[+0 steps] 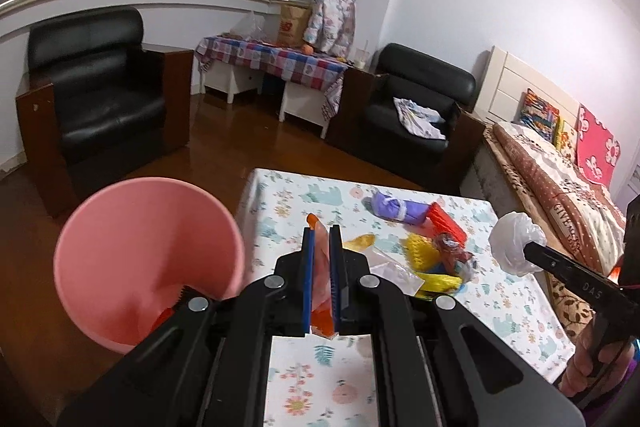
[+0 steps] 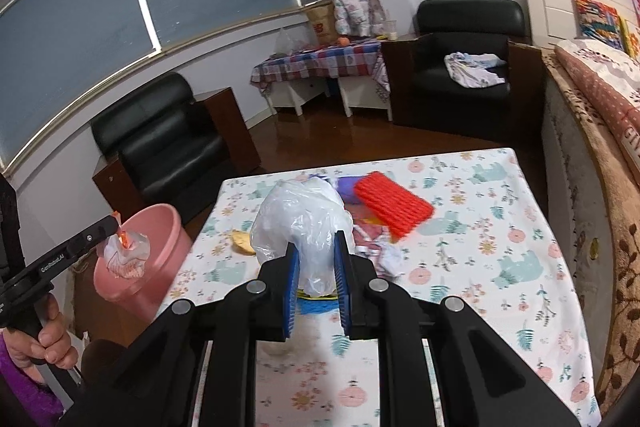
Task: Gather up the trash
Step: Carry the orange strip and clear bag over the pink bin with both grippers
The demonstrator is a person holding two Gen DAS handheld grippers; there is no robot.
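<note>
We are holding one piece of trash in each gripper above the table.

Our left gripper (image 1: 322, 231) is pinching an orange wrapper (image 1: 322, 303) between narrow jaws, and the pink bin (image 1: 148, 259) is sitting just to its left, below table height, so this hand is the nearer one. Our right gripper (image 2: 316, 243) is clamping a crumpled white plastic bag (image 2: 300, 223) over the table (image 2: 500, 307), with the bin farther left. More litter (image 1: 432, 247) is lying ahead; the bin's contents are mostly hidden.

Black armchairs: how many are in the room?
2. One armchair stands at the left under the window; the other armchair stands right of the checkered-cloth table, beside the bed.
</note>
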